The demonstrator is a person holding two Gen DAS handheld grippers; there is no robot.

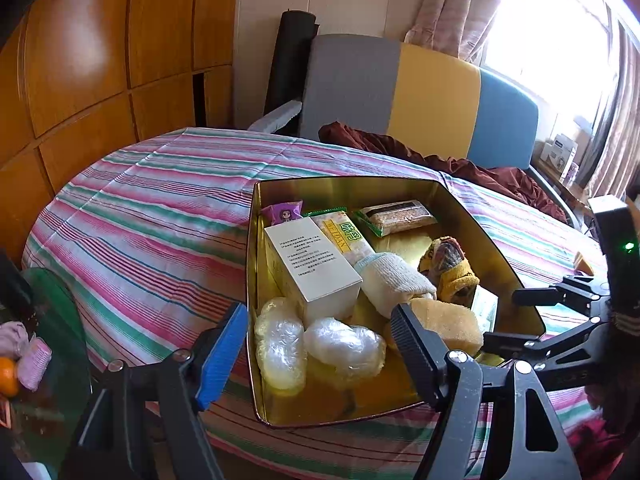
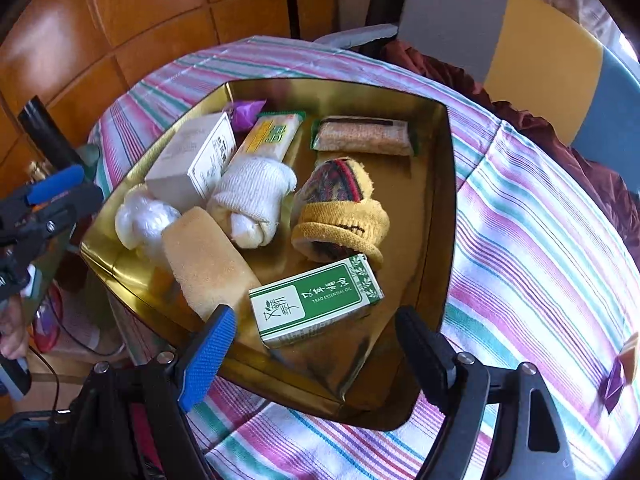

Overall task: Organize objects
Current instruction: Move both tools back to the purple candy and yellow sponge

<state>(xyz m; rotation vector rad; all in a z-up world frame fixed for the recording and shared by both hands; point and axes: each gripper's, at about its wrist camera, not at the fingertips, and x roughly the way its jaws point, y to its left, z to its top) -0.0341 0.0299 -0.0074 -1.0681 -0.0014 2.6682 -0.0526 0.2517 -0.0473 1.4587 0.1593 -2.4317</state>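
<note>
A gold tin [image 1: 256, 240] [image 2: 448, 200] on the striped cloth holds a white box [image 1: 316, 268] [image 2: 188, 164], a rolled white sock [image 1: 396, 284] [image 2: 252, 200], a yellow patterned sock [image 1: 448, 268] [image 2: 340, 216], a tan sponge [image 1: 452, 324] [image 2: 204, 256], plastic-wrapped bundles [image 1: 344, 344] [image 2: 144, 216] and snack packets [image 1: 400, 216] [image 2: 364, 136]. My left gripper [image 1: 320, 356] hovers open over the tin's near edge above the bundles. My right gripper [image 2: 316, 354] is open, apart from the green essential-oil box [image 2: 316, 300] lying just beyond its fingertips.
The round table's striped cloth [image 1: 160, 208] [image 2: 540, 240] surrounds the tin. A grey, yellow and blue chair [image 1: 400, 92] with dark red cloth [image 1: 460, 164] stands behind. Wood cabinets [image 1: 80, 60] are at the left. An orange [image 1: 8, 376] lies on a glass side table. A small purple packet [image 2: 618, 376] sits on the cloth.
</note>
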